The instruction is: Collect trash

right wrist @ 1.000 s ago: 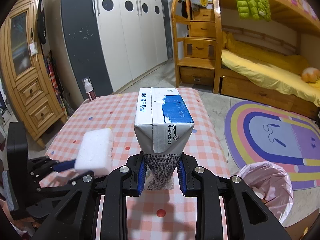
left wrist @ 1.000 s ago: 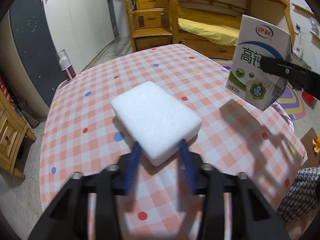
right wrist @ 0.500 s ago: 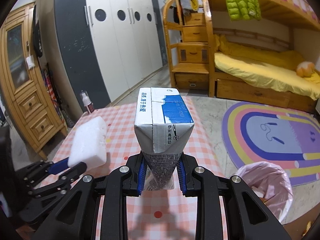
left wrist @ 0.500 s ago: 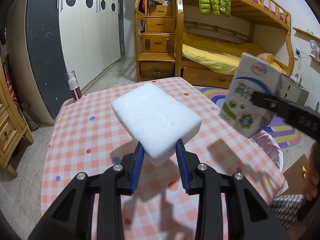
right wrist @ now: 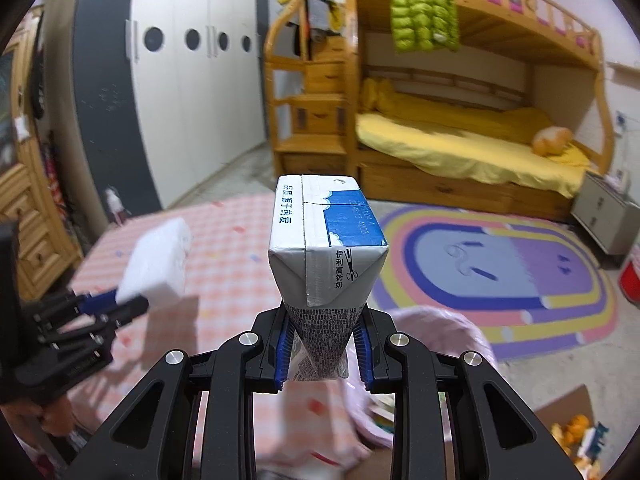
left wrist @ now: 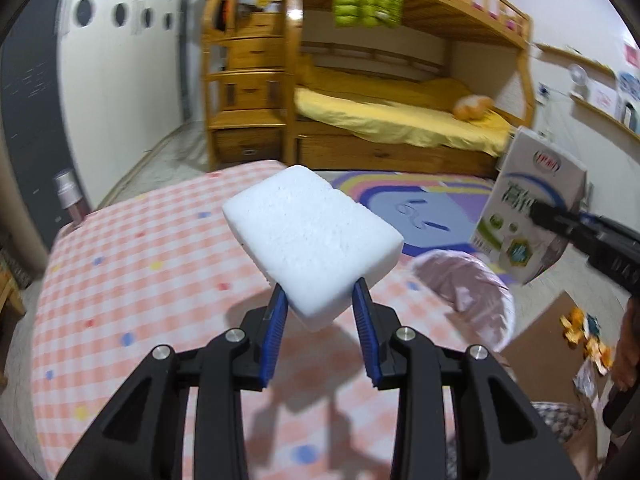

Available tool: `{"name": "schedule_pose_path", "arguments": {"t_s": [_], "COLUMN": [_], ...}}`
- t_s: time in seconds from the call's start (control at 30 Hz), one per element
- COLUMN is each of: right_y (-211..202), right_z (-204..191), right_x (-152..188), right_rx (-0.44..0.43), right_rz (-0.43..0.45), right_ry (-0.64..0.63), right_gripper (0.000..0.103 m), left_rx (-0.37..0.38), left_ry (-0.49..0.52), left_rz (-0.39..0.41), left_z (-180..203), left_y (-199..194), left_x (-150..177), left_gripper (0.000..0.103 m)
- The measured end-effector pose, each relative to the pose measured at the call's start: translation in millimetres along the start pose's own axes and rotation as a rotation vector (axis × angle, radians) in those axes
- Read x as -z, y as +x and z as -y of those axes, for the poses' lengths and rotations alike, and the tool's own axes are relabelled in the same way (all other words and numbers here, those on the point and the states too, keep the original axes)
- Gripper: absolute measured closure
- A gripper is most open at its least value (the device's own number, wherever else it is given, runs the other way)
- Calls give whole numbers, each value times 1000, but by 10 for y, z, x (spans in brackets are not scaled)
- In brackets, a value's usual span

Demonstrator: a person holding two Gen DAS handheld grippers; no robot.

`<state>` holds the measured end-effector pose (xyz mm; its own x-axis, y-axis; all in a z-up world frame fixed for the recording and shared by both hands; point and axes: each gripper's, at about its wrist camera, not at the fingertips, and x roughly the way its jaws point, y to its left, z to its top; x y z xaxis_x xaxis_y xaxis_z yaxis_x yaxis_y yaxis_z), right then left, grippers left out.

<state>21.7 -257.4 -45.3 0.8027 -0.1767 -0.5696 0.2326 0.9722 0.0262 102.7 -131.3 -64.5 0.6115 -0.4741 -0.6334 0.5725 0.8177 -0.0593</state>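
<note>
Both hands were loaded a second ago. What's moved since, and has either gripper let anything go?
Nothing was let go. The left gripper lifted the white foam block off the pink checked tablecloth and swung it toward the pink-lined trash bin. The right gripper carried the blue-and-white milk carton over toward that bin too. Both grips are unchanged, and the bottle remains at the table's far edge.

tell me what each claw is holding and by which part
The left claw grips the white foam block by its near end. The right claw pinches the milk carton at its narrow lower end.
</note>
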Motion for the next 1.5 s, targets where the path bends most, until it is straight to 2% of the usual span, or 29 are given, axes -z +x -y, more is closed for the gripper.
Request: {"name": "schedule_pose_path", "arguments": {"t_s": [0.17,0.27,0.37,0.6,0.63,0.67,0.73,0.83,1.03,1.2,1.27,1.37,1.43,1.5], "right_y": [33,40,70,241,270,328,403,404,245,34,-86,-243,-342,-430], "right_z": [424,689,919,1297,1336,1400,1463,1528,1540,1372,1242,1046,910,769], "right_x": [280,404,486,587,599,616,644,675,648,536,480,415,371,335], "right_rx": [62,91,118,144,145,150,159,159,139,107,96,68,56,47], "right_rz": [-52,-70,-82,-98,-98,-102,-122,-117,-99,-86,-74,-57,-47,-42], "right_ry": [63,115,151,230,240,259,286,333,360,320,288,249,227,206], "right_gripper": [76,76,76,75,74,74,60,55,55,53,47,33,17,15], "left_rx": [76,174,226,254,248,249,260,276,211,134,117,99,93,75], "left_ry": [84,99,145,197,199,197,171,131,80,74,52,5,-11,-21], "left_rz": [-36,-76,-86,-99,-98,-99,-102,-107,-89,-66,-52,-43,-42,-33], "left_z": [528,835,1096,1480,1501,1510,1488,1397,1145,924,807,608,510,431], "left_y": [293,520,675,1045,1089,1119,1167,1155,992,783,664,472,368,239], "left_x": [-31,-71,-101,-185,-201,-206,-224,-241,-245,-246,-256,-221,-189,-145], "left_gripper": [70,70,70,67,63,55,40,40,40,40,40,40,40,40]}}
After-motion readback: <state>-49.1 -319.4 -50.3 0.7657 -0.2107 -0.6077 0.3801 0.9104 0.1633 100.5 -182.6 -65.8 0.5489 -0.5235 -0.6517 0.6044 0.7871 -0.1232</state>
